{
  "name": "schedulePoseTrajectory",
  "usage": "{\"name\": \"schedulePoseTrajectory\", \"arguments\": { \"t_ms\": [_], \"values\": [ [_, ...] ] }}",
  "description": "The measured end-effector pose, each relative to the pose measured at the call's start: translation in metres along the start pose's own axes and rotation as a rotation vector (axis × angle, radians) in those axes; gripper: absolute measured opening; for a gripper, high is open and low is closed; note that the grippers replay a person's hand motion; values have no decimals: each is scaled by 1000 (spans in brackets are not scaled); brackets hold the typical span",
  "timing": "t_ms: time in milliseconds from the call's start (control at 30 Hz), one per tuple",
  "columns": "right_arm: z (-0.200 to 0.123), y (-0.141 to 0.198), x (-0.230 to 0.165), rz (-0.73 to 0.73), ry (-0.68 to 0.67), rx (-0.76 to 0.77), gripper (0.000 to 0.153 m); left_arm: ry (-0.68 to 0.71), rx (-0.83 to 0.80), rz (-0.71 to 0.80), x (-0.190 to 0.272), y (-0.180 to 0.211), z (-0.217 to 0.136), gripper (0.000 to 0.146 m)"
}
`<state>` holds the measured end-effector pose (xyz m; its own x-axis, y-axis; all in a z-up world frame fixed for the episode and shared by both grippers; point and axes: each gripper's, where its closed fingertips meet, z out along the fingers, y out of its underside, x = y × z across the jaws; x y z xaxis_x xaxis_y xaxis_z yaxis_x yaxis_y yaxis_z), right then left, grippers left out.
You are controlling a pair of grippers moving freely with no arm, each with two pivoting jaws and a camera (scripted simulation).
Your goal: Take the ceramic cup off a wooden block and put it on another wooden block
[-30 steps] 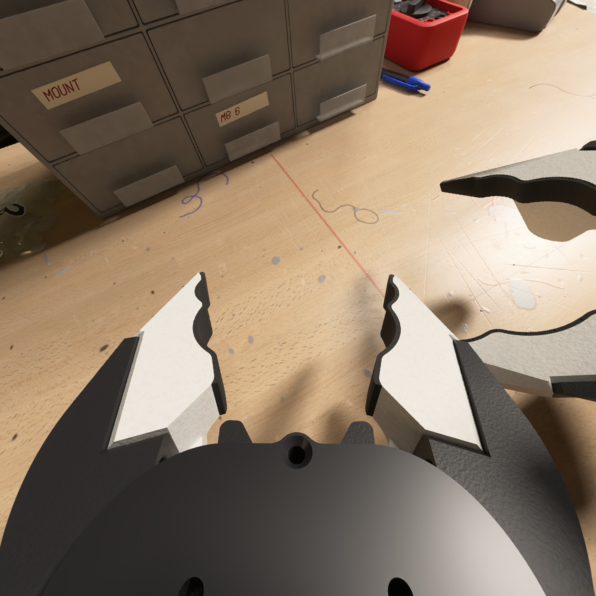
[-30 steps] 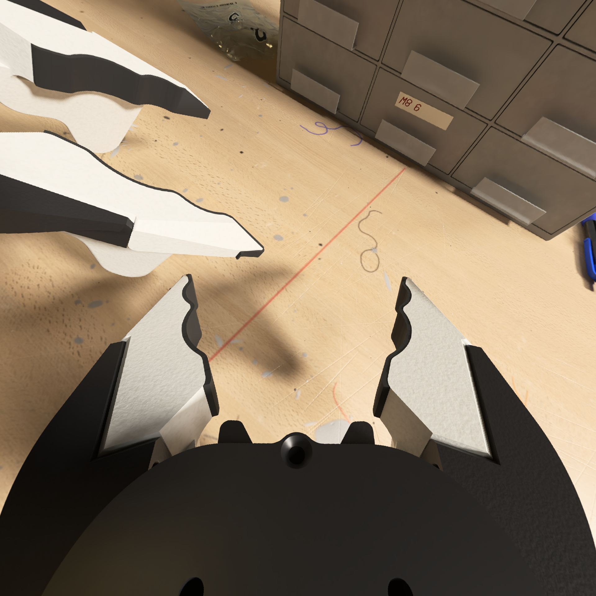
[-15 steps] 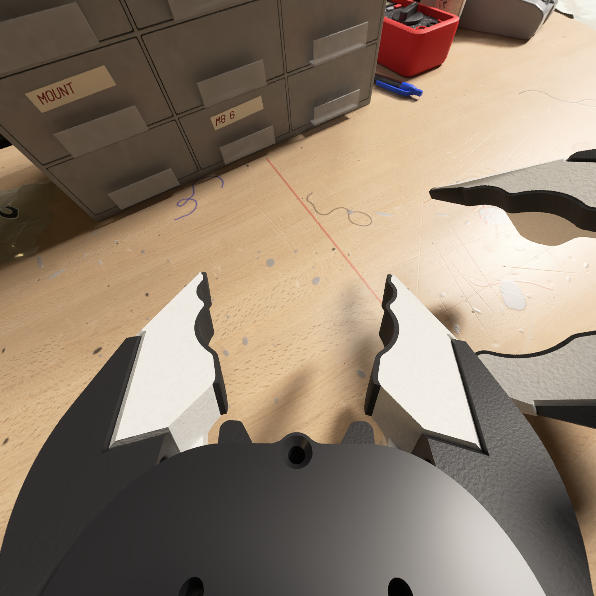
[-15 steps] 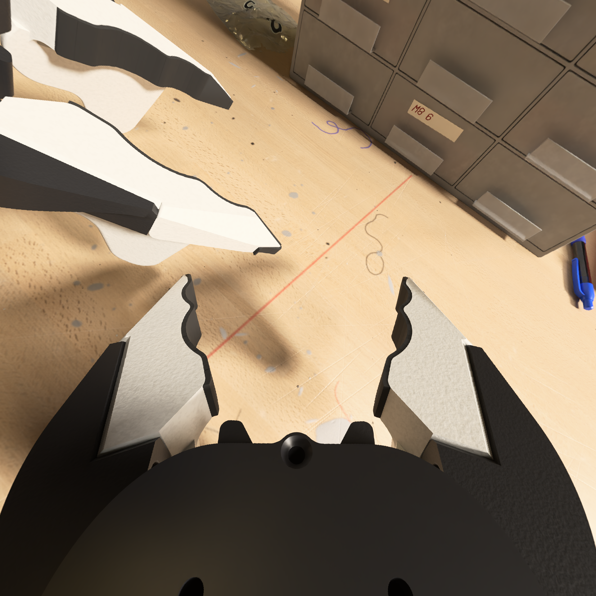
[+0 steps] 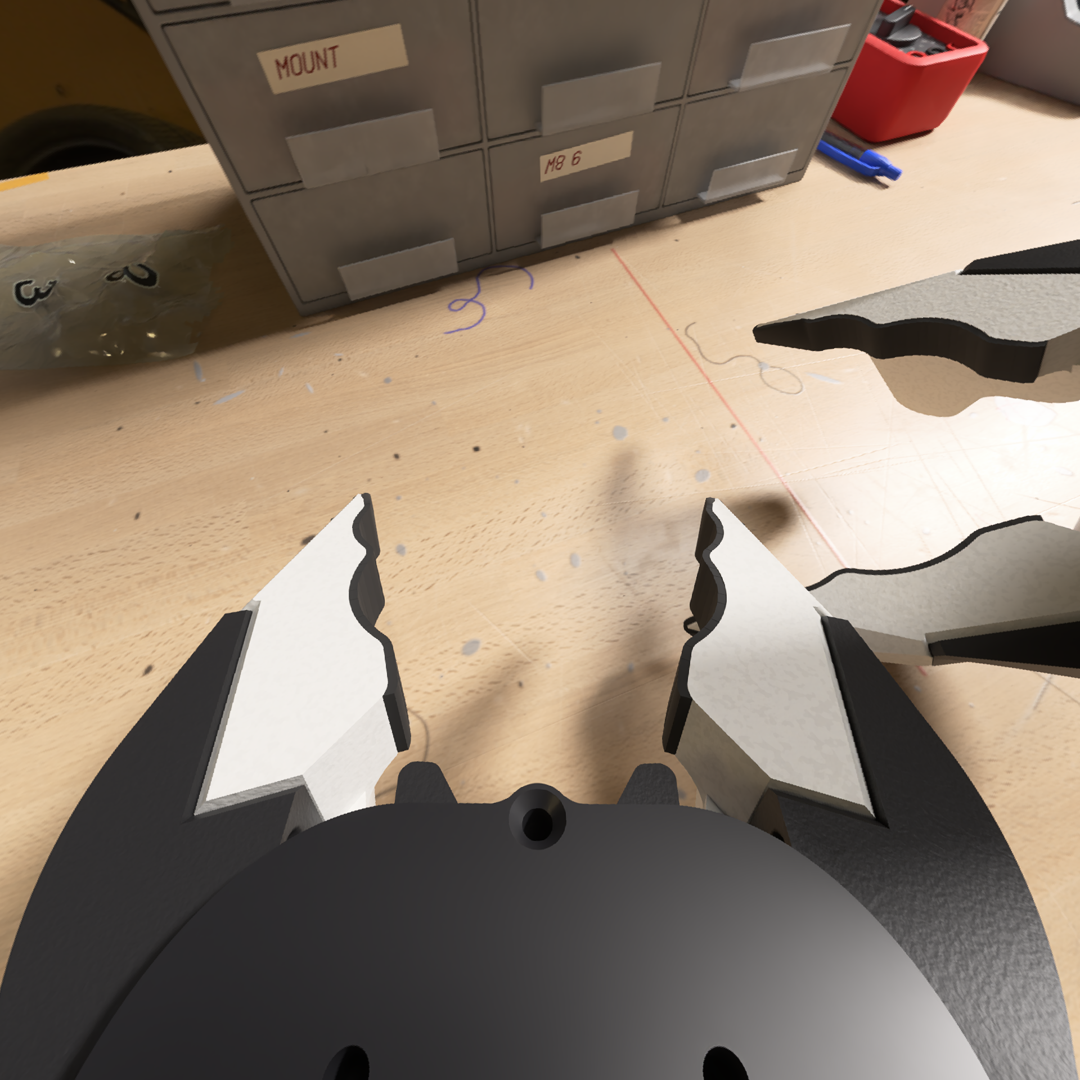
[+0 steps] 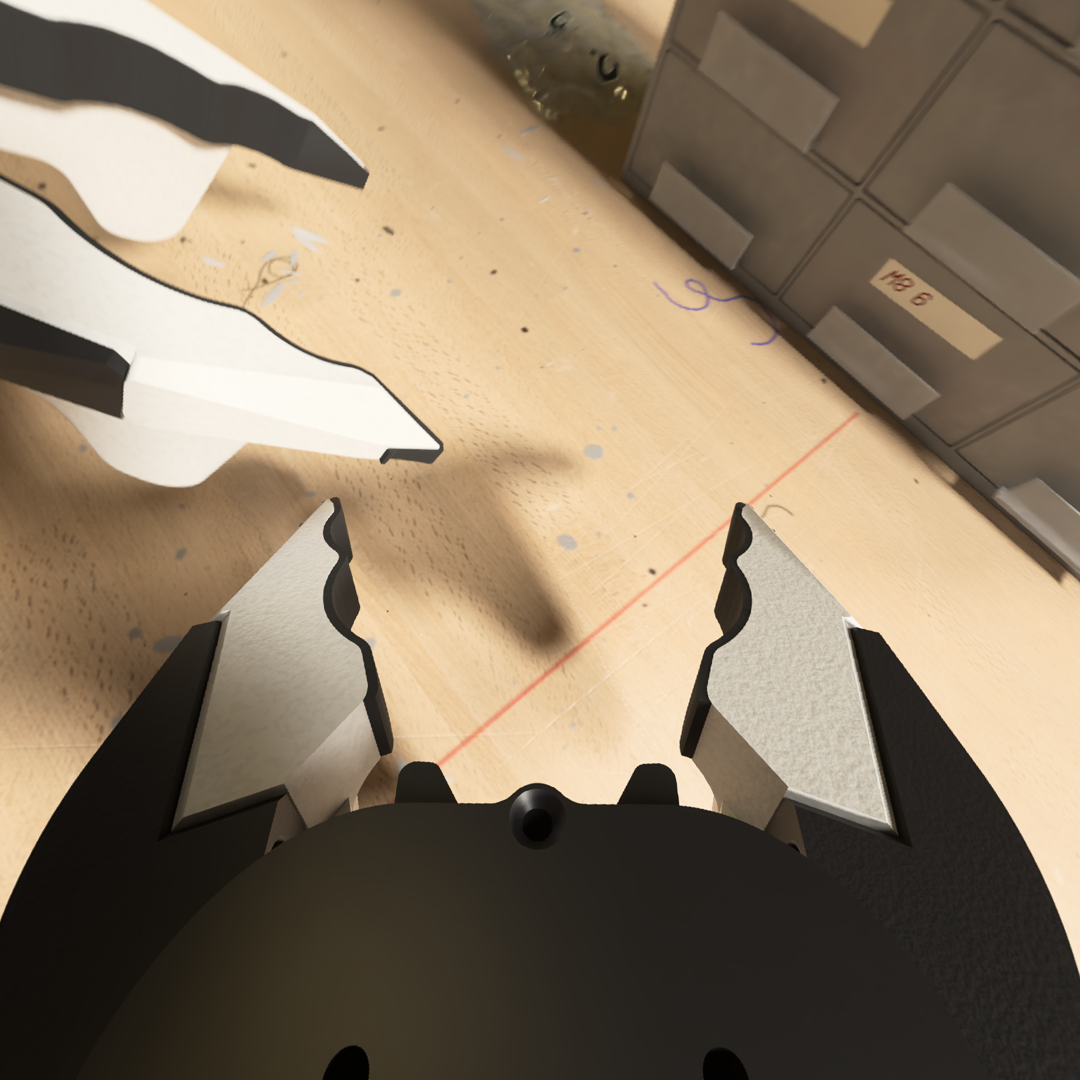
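Hovering above a pale wooden workbench [image 5: 175,526], the left gripper [image 5: 536,502] fills the lower half of its own view with its jaws spread wide and only bare bench surface between its white fingertips [image 5: 327,584]. At the far left of that frame lies a crumpled clear plastic bag [image 5: 99,304] with dark marks on it. Moving right, a grey drawer cabinet [image 5: 467,117] takes up the upper middle, two of its drawers bearing tan labels. Just in front of the cabinet is a blue pen scribble [image 5: 485,298], and to its right a thin red line [image 5: 719,397] runs diagonally down the bench, crossed by a grey scribble [image 5: 754,365]. In the upper right corner sit a red bin [image 5: 911,87] holding dark parts and, just below it, a blue pen [image 5: 859,161]. The right gripper [image 5: 783,461] reaches in from the right edge, jaws also apart.

In the right wrist view, the left gripper [image 6: 403,310] enters from the upper left, its two fingers separated. The right gripper [image 6: 536,502] occupies the lower half, spread wide and holding nothing, with the red line [image 6: 643,596] passing between its fingertips [image 6: 777,643]. The plastic bag [image 6: 573,64] lies at the top centre, and the cabinet [image 6: 876,175] slants across the upper right with the blue scribble [image 6: 713,304] beside its base.

Neither view shows the ceramic cup or either wooden block, so their whereabouts cannot be told.
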<state>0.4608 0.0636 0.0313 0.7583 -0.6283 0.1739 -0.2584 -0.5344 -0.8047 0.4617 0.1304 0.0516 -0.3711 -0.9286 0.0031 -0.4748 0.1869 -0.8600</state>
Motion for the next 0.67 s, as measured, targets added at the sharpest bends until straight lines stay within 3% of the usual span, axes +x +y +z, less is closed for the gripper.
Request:
{"name": "schedulePoseTrajectory", "arguments": {
  "t_ms": [133, 400, 667],
  "values": [
    [6, 5, -8, -58, -21, -63, 128, 7, -6, -12, -7, 2, -2, 109],
    [-2, 15, -21, -61, -128, -114, 115, 133, -97, 21, 15, 15, 3, 120],
    [-6, 19, -22, -120, -128, -125, 124, 248, -168, 78, 38, 26, 2, 121]
  ]
}}
